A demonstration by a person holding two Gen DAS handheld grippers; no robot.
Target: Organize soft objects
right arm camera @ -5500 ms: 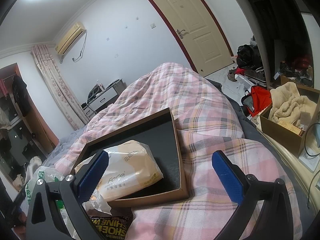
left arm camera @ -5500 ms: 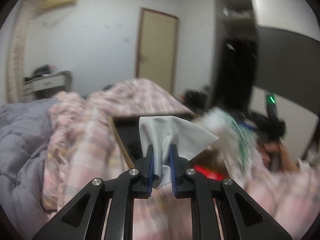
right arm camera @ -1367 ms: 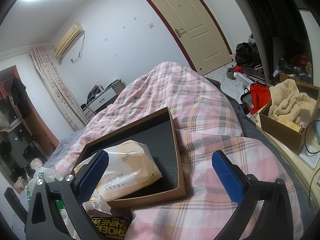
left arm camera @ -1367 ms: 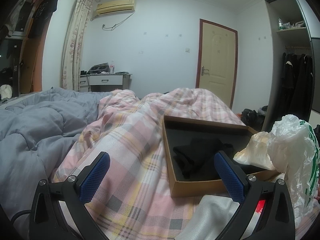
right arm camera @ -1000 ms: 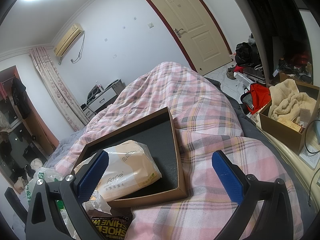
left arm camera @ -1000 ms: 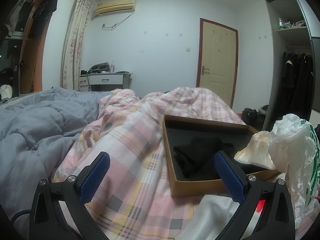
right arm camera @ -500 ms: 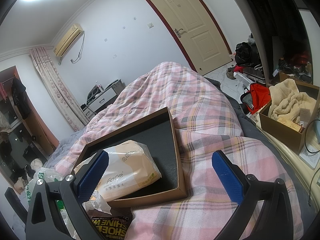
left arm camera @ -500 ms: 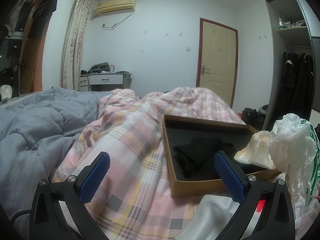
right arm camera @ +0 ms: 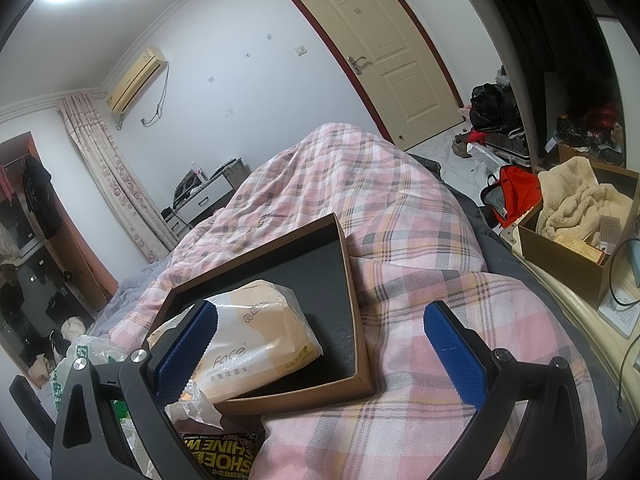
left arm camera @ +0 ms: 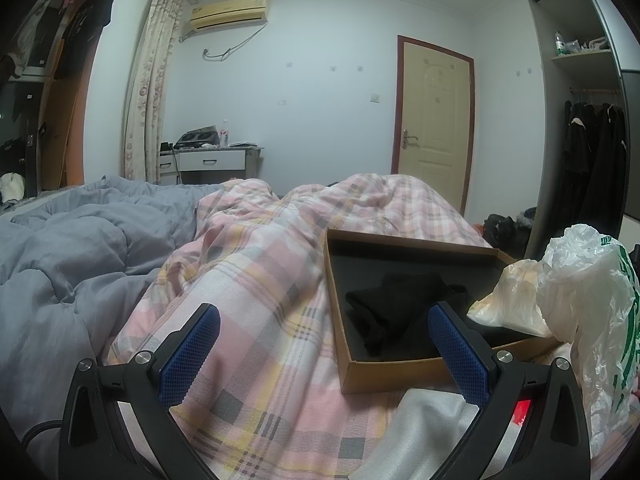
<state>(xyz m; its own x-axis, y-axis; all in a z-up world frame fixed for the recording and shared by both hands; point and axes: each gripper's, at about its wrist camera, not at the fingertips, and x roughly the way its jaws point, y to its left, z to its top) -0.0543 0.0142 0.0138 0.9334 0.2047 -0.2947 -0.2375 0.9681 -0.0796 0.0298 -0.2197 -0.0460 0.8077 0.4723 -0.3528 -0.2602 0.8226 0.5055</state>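
Both claws, left claw [left arm camera: 324,356] & right claw [right arm camera: 320,352], agape, nothing gripped; black cloth [left arm camera: 396,312], maybe socks, in box [left arm camera: 392,376]

A: What covers the bed?

B: A pink plaid duvet [left arm camera: 256,280], with a grey quilt [left arm camera: 72,248] beside it.

A: What lies on the plaid?

B: 1 shallow cardboard box [left arm camera: 384,376], a pale grey cloth [left arm camera: 424,432] just before it, and a white plastic bag [left arm camera: 588,300].

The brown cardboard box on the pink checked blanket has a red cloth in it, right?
Not quite. The cloth in the brown cardboard box on the pink checked blanket is black, not red, as the left wrist view shows.
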